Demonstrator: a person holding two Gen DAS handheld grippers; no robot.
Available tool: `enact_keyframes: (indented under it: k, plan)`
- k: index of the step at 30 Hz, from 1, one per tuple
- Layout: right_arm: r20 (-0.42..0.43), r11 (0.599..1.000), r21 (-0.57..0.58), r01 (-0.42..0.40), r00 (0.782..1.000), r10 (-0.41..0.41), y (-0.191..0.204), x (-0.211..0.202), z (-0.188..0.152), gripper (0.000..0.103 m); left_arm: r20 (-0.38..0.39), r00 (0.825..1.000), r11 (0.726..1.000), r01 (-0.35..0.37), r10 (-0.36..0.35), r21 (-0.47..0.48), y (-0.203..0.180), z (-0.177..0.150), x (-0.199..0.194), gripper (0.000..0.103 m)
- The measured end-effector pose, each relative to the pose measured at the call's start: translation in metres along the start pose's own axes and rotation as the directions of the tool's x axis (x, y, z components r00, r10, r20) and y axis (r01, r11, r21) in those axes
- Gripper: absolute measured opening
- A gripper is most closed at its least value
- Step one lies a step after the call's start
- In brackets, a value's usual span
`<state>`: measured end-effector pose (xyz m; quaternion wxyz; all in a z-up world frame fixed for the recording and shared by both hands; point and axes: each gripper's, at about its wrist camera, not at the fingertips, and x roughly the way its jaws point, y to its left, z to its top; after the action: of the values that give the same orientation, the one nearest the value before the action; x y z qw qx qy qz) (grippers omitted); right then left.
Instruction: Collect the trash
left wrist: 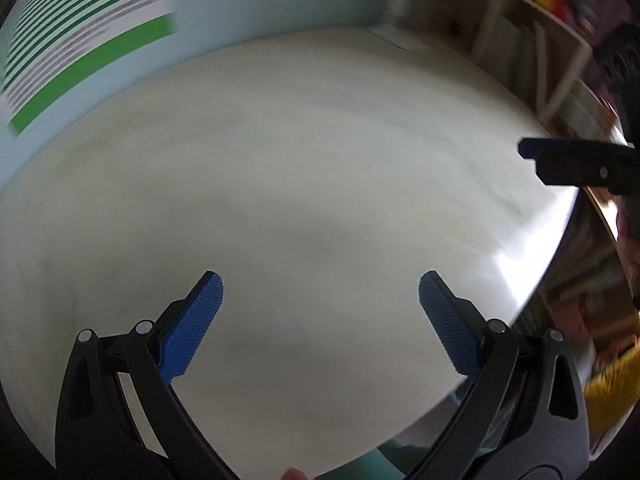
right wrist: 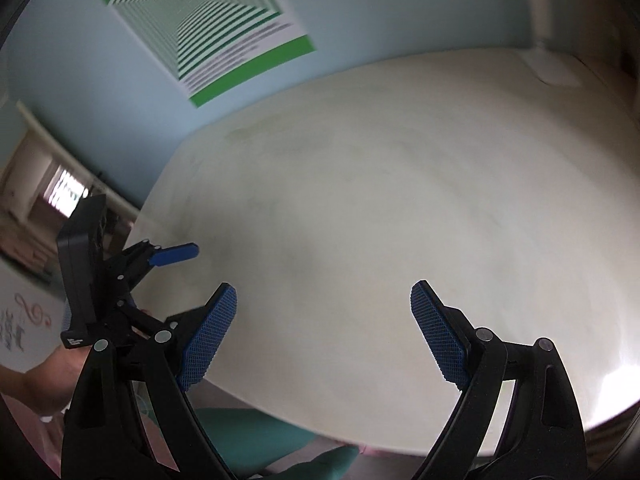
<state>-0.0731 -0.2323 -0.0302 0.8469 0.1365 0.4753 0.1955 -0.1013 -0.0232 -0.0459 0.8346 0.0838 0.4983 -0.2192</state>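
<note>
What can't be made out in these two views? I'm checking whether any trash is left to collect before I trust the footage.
- Poster: motion blur smears its print in both wrist views.
- Shelves: contents blurred, cut by the left wrist view's edge.
- Table: no trash shows; its near edge sits behind the left gripper and right gripper.
- Floor: mostly out of frame.
- White object at the table's far corner: too blurred to identify.

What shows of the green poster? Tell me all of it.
The poster is a flat sheet on the pale blue wall, behind the far edge of the white table. It has a white ground, rows of thin green and grey stripes, and a solid bright green band along its lower edge. Motion blur makes any print unreadable. It looks tilted in both views, likely from the cameras' angle. Nothing touches it but the wall.
</note>
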Motion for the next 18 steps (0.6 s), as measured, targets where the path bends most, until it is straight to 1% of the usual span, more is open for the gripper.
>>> enact_keyframes:
  k: [2,4,7,11,18]
  plan:
    - [-0.003,0.999,-0.031,0.008,1.000,-0.008,0.016,0.013,0.009,0.088,0.020,0.999,0.998,-0.041,0.042,-0.054,0.024,-0.003,-0.004,0.096]
    - [0.007,0.998,-0.054,0.025,1.000,-0.025,0.030,0.025,0.018,0.088,0.025,0.997,0.991,-0.075,0.078,-0.110,0.045,-0.005,-0.006,0.096]
    - [0.022,0.997,-0.062,0.038,0.999,-0.037,0.044,0.040,0.028,0.088,0.029,0.992,0.971,-0.117,0.126,-0.209,0.083,-0.009,-0.008,0.096]
    - [0.033,0.995,-0.075,0.069,0.997,-0.066,0.060,0.057,0.040,0.088,0.067,0.982,0.952,-0.151,0.175,-0.265,0.114,-0.012,-0.014,0.096]
    - [0.042,0.989,-0.114,0.097,0.995,-0.093,0.081,0.083,0.060,0.088,0.058,0.973,0.919,-0.190,0.223,-0.345,0.145,-0.010,-0.012,0.096]
